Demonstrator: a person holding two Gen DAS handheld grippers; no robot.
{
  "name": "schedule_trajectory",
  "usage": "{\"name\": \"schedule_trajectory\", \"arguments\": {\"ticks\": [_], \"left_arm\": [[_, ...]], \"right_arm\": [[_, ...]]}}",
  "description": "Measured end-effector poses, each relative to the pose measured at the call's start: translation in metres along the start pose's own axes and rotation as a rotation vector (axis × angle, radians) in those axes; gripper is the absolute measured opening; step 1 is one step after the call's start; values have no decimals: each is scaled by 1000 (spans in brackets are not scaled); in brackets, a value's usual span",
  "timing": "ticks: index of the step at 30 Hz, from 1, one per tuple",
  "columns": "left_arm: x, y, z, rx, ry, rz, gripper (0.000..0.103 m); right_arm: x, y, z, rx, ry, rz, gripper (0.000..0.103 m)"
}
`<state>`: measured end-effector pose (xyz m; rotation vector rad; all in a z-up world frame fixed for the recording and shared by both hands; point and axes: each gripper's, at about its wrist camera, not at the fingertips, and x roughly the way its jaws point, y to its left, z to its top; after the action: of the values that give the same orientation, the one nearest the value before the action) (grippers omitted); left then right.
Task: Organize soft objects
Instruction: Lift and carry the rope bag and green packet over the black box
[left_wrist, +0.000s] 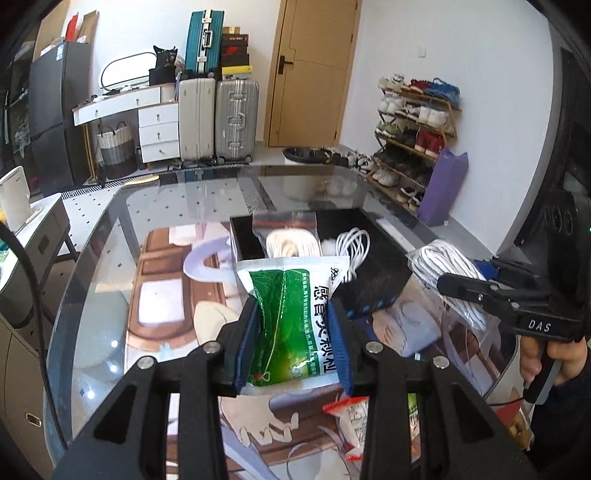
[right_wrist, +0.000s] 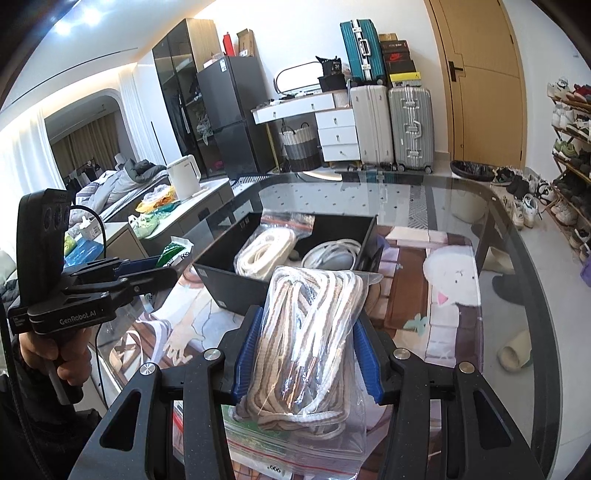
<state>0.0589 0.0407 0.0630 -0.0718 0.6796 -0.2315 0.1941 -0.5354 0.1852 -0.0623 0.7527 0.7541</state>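
My left gripper (left_wrist: 293, 332) is shut on a green and white packet (left_wrist: 291, 314) and holds it above the mat, just short of the black box (left_wrist: 384, 275). My right gripper (right_wrist: 304, 354) is shut on a clear bag of striped rope (right_wrist: 306, 332), held near the box's (right_wrist: 221, 284) front edge. The box holds a bagged white rope coil (right_wrist: 264, 254) and a white cable bundle (right_wrist: 330, 254). In the left wrist view the right gripper (left_wrist: 480, 291) and its rope bag (left_wrist: 448, 266) show at the right. In the right wrist view the left gripper (right_wrist: 147, 267) shows at the left.
The glass table (right_wrist: 517, 236) carries a printed mat (left_wrist: 162, 295). A red and white packet (left_wrist: 351, 417) lies on the mat under my left gripper. More clear bags (right_wrist: 280, 454) lie under my right gripper. Suitcases (left_wrist: 218, 118), a shoe rack (left_wrist: 413, 140) and a side counter (right_wrist: 184, 206) stand around the table.
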Motion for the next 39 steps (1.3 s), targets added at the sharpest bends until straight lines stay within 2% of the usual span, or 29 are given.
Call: {"name": "schedule_trajectory", "arguments": {"ticks": [18,39], "left_arm": [[23,11,26,-24,-45,-5,36],[59,17,46,-10,-39,12,36]], "right_arm": [[12,8,37,-32,-59,5,48],[53,0,66,-39,-49,18,48]]}}
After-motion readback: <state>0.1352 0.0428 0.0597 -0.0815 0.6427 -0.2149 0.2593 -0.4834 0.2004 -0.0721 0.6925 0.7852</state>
